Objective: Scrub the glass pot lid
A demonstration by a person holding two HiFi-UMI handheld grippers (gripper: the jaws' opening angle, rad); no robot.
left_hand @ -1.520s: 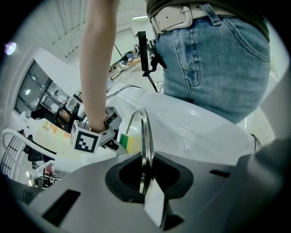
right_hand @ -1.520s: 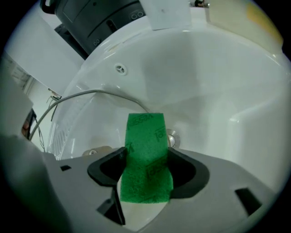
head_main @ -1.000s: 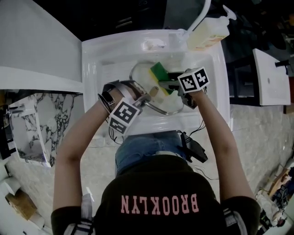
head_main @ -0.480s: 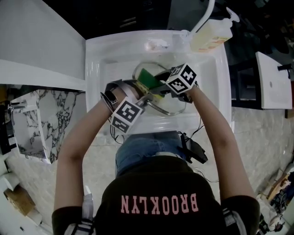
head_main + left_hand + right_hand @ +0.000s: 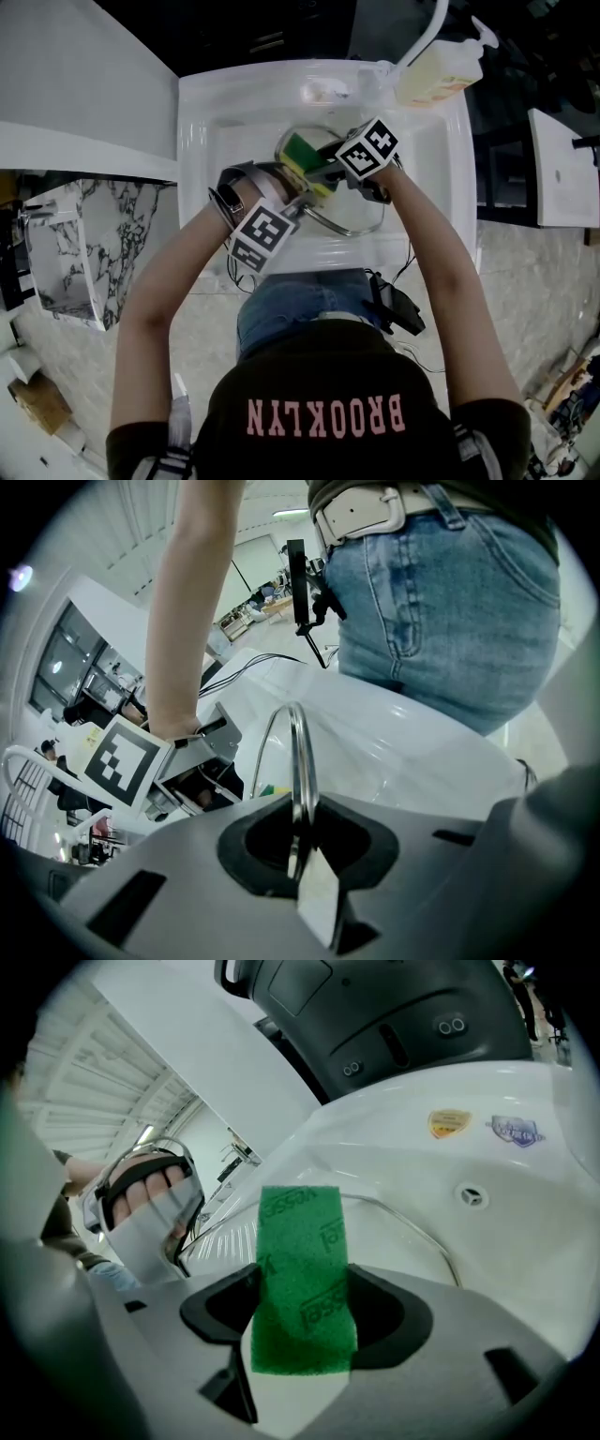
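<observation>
Read "BROOKLYN" in pink capitals across back of dark shirt (image 5: pixel 328 412), upside down in head view. Made out repeated stamped brand print on green sponge (image 5: pixel 302 1269) in right gripper view, letters too blurred to spell with confidence. Spotted two small stickers (image 5: pixel 450 1123) on sink (image 5: pixel 375 1119) rim, one orange-yellow, one blue, print too small to read. Noted orange label on soap bottle (image 5: pixel 436 75), illegible.
</observation>
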